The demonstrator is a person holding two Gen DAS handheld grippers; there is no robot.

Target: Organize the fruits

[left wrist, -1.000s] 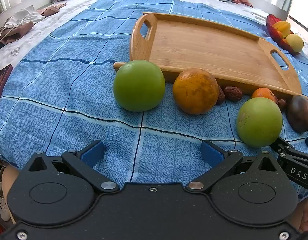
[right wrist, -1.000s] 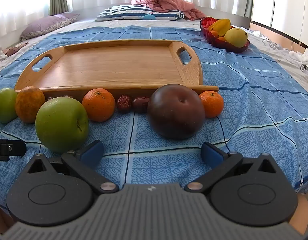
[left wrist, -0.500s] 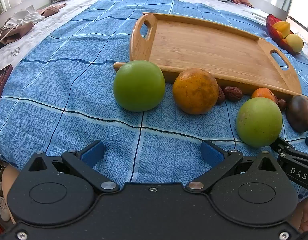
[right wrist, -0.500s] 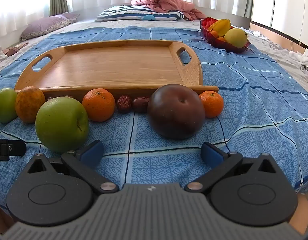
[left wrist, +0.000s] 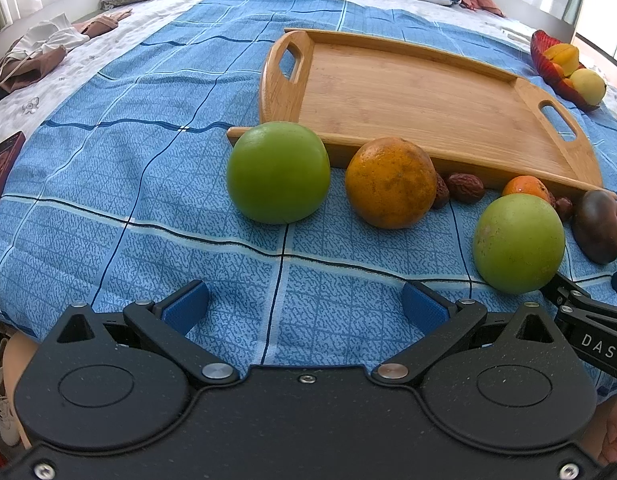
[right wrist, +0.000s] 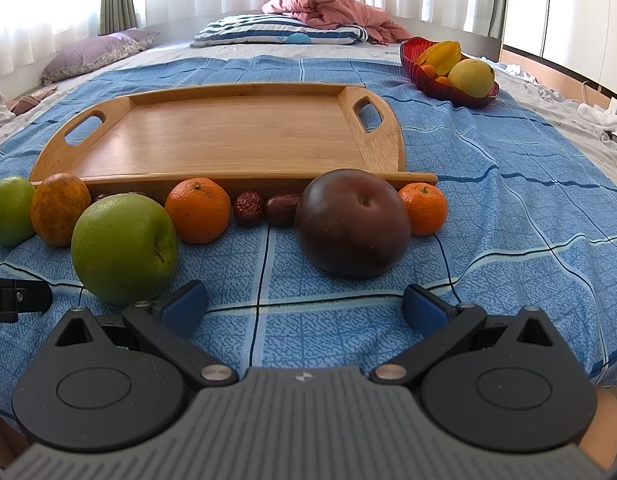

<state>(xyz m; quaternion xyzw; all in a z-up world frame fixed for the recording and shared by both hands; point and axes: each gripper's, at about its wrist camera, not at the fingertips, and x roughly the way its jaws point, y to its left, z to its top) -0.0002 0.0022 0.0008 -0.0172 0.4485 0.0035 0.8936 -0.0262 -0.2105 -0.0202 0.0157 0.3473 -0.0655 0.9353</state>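
Observation:
An empty wooden tray lies on a blue checked bedspread. Fruit lies in a row along its near edge: a green fruit, a mottled orange, a green apple, an orange, dried red dates, a dark purple fruit and a small tangerine. My left gripper is open and empty, short of the green fruit. My right gripper is open and empty, just short of the purple fruit.
A red bowl of fruit sits at the far right behind the tray. Pillows and a pink blanket lie at the head of the bed. Clothes lie at the far left. The bed's near edge is just below both grippers.

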